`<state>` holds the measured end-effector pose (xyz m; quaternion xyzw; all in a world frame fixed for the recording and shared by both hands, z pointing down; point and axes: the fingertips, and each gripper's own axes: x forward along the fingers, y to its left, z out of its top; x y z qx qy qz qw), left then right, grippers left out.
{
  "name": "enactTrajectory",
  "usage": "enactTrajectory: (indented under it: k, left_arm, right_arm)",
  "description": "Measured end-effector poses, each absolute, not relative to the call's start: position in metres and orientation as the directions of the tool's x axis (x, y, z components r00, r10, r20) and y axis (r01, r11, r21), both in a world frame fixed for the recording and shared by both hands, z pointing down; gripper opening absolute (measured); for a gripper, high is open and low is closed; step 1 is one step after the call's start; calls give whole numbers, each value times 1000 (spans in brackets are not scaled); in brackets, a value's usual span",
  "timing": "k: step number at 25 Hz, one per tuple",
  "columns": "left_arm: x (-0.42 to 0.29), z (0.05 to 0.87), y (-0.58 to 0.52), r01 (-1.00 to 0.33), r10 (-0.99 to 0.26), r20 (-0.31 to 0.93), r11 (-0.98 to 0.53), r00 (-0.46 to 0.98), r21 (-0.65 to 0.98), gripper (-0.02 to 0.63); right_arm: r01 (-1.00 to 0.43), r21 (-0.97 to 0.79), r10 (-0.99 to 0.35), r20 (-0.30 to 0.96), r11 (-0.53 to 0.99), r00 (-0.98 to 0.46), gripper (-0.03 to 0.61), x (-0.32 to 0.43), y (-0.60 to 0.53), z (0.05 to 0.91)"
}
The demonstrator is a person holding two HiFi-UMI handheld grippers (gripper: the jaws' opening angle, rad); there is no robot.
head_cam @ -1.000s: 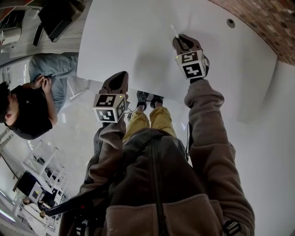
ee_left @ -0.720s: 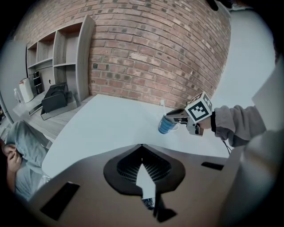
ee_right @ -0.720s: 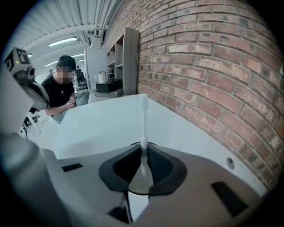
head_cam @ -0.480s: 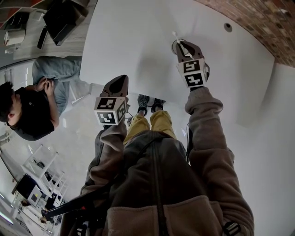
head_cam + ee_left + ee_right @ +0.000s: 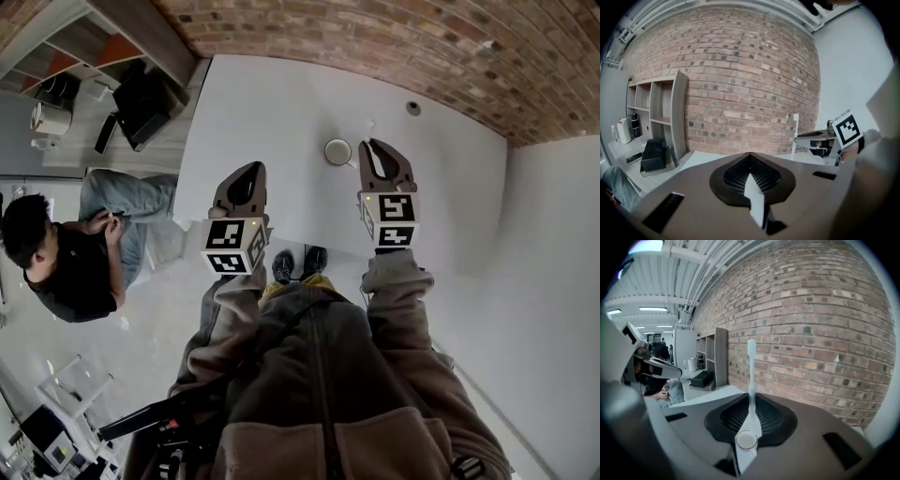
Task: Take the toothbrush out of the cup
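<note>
Toothbrush (image 5: pixel 751 366) upright in clenched right tongs (image 5: pixel 379 152), cup (image 5: pixel 337 151) on white table (image 5: pixel 262 112) by brick wall (image 5: pixel 375 47); left tongs (image 5: pixel 247 174) closed, empty.

Both arms reach forward from the torso, elbows bent, brown fleece sleeves down to the wrists. Left gripper (image 5: pixel 247 169) sits at the left, held a bit nearer the body than the other. Its jaws are pressed together with nothing between them, and its marker cube faces up toward the head camera. Right gripper (image 5: pixel 381 146) is slightly further forward, pointing the same way, roughly parallel and well apart from the left one, marker cube also up. Its jaws are closed on the toothbrush (image 5: pixel 751 366), which stands up out of the jaws, handle pinched between them and head at the top.
</note>
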<state>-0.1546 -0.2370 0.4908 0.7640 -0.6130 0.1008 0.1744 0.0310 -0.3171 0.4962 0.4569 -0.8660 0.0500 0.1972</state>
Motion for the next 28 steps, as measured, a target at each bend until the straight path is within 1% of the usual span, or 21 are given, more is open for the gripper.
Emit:
enactTrajectory:
  k: [7, 13, 17, 28]
  left_arm:
    - [-129, 387, -262, -943, -935, 144, -309, 325, 126, 3]
    - [-112, 322, -265, -926, -927, 20, -373, 375, 61, 3]
    - [-100, 303, -273, -921, -921, -20, -390, 390, 16, 3]
    - [-77, 275, -282, -913, -912, -58, -402, 406, -63, 3]
  right_arm:
    - [-853, 123, -849, 240, 508, -471, 46, 48, -293, 401]
    - [-876, 156, -889, 114, 457, -444, 46, 61, -273, 337]
    - [-887, 174, -903, 48, 429, -427, 46, 68, -272, 312]
    - [-900, 199, -915, -33, 388, -402, 46, 83, -269, 278]
